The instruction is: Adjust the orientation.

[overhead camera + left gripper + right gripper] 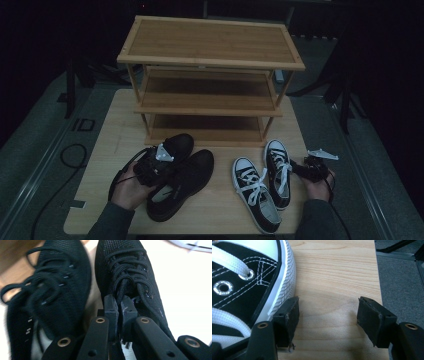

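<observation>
Two black lace-up shoes lie side by side at the table's front left, a far one [176, 146] and a near one [192, 172]. My left gripper [161, 165] lies over them, held by a hand. In the left gripper view its jaws [120, 306] are shut on the laces and tongue of the right-hand black shoe [125, 270]; the other black shoe [57, 290] lies to its left. Two black-and-white sneakers [255, 192] [277, 170] lie at the front right. My right gripper [301, 169] [328, 315] stands open beside the right sneaker's white sole [285, 277], with bare table between its pads.
A three-tier bamboo shoe rack [210, 55] stands at the back of the wooden table [107, 145], its shelves bare. The table's right edge [378, 277] runs close to my right gripper, with grey floor beyond. A black cable [72, 155] trails off to the left.
</observation>
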A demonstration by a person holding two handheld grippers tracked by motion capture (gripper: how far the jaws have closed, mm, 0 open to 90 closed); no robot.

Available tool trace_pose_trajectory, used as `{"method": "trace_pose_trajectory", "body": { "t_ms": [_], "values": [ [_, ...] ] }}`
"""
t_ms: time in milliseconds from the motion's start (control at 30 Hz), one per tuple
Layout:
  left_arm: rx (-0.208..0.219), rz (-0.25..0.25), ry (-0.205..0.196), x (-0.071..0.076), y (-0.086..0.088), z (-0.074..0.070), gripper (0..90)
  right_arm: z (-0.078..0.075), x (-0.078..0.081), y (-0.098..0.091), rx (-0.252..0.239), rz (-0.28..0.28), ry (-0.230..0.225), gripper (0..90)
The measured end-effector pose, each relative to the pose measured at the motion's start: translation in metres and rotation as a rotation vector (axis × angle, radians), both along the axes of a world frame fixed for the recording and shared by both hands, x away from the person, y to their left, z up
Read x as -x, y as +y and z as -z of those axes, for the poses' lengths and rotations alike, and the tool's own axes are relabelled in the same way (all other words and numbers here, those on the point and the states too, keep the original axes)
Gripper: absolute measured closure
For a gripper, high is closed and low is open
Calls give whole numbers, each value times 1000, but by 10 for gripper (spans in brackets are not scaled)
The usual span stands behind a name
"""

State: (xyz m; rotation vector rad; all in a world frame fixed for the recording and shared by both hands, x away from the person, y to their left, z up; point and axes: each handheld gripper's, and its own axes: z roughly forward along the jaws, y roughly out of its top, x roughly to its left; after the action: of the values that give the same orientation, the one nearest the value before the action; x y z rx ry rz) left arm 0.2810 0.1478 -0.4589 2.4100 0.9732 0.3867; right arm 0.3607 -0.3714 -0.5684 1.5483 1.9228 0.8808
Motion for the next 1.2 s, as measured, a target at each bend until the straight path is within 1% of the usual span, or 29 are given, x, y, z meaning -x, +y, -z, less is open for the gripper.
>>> {"method": "trace_pose_trajectory", "body": {
  "t_ms": [67, 100, 133, 367, 400, 433, 567, 667, 700, 767, 833, 867, 967, 1033, 1100, 1200],
  "values": [
    [15, -12, -3, 0, 5, 1, 863, 0, 0, 0, 0, 0, 0, 340],
    [15, -12, -3, 0, 5, 1, 863, 0, 0, 0, 0, 0, 0, 340],
    [21, -19, -11, 0, 7, 2, 863, 0, 0, 0, 0, 0, 0, 340],
    [-4, -41, -31, 1, 12, 1, 860, 0, 0, 0, 0, 0, 0, 340],
    [-1, -45, -32, 1, 13, 2, 859, 0, 0, 0, 0, 0, 0, 340],
    [11, -42, -29, 1, 14, 2, 859, 0, 0, 0, 0, 0, 0, 340],
    [0, -41, -34, 2, 13, 2, 854, 0, 0, 0, 0, 0, 0, 340],
    [4, -49, -35, 2, 14, 2, 836, 0, 0, 0, 0, 0, 0, 340],
    [3, -49, -37, 2, 15, 2, 819, 0, 0, 0, 0, 0, 0, 340],
    [-16, -53, -58, 4, 16, 1, 746, 0, 0, 0, 0, 0, 0, 340],
    [-28, -56, -73, 6, 17, 0, 694, 0, 0, 0, 0, 0, 0, 340],
    [-35, -66, -83, 7, 18, 0, 653, 0, 0, 0, 0, 0, 0, 340],
    [-52, -85, -96, 8, 20, 0, 584, 0, 0, 0, 0, 0, 0, 340],
    [-57, -95, -103, 9, 21, 0, 554, 0, 0, 0, 0, 0, 0, 340],
    [-67, -106, -123, 10, 21, 0, 517, 0, 0, 0, 0, 0, -1, 340],
    [-68, -123, -125, 9, 22, 1, 475, 0, 0, 0, 0, 0, -1, 340]
  ]
}}
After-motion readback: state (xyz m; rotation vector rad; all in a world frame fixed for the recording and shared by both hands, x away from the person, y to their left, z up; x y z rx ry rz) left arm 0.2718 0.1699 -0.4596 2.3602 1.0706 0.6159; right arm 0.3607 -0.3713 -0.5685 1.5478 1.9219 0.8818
